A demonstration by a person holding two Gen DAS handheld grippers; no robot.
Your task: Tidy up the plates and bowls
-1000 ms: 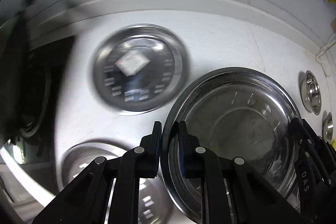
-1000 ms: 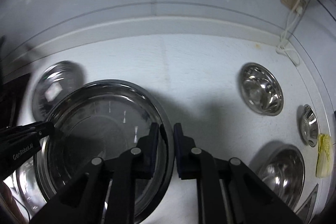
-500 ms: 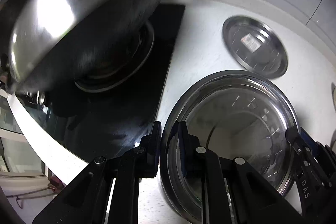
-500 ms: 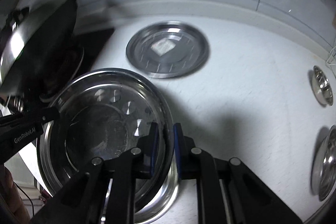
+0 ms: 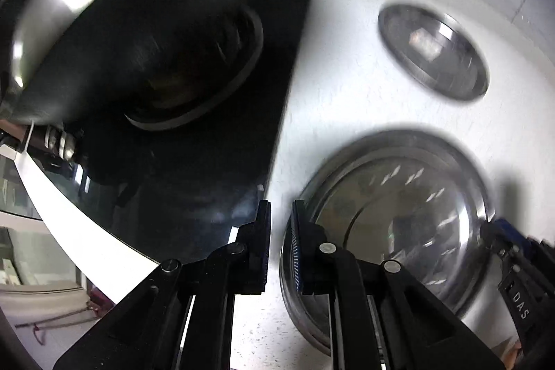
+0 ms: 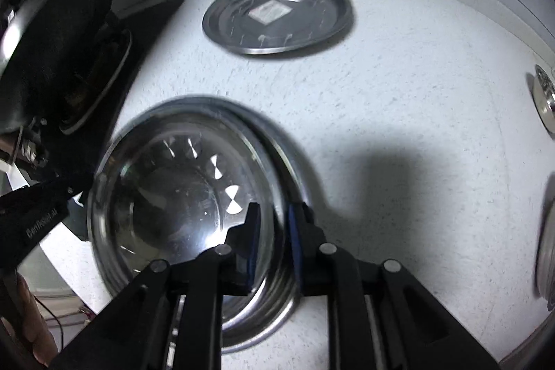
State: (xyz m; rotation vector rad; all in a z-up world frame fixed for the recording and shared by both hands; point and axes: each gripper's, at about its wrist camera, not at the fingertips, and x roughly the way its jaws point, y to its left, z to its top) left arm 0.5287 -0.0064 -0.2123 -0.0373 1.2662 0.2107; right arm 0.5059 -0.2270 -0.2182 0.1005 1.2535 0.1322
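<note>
A large steel plate (image 5: 399, 224) hangs between both grippers just above the white counter. My left gripper (image 5: 281, 231) is shut on its left rim. At the opposite rim, my right gripper (image 6: 274, 227) has its jaws opening, the rim still between the pads with a small gap showing. In the right wrist view the held plate (image 6: 173, 196) sits low over a second, similar plate (image 6: 288, 155), whose rim shows beyond and below it. Another flat steel plate (image 6: 277, 13) lies farther back on the counter. The same back plate (image 5: 433, 51) shows in the left wrist view.
A black glass stove top (image 5: 208, 144) with a burner lies left of the plates, and a big steel wok (image 5: 69, 6) looms over it. Small steel bowls (image 6: 544, 99) sit at the counter's right edge. A hand (image 6: 31, 328) shows at the lower left.
Both grippers carried the large plate leftwards along the counter to beside the stove, then slowed over the second plate. The right jaws now stand slightly wider.
</note>
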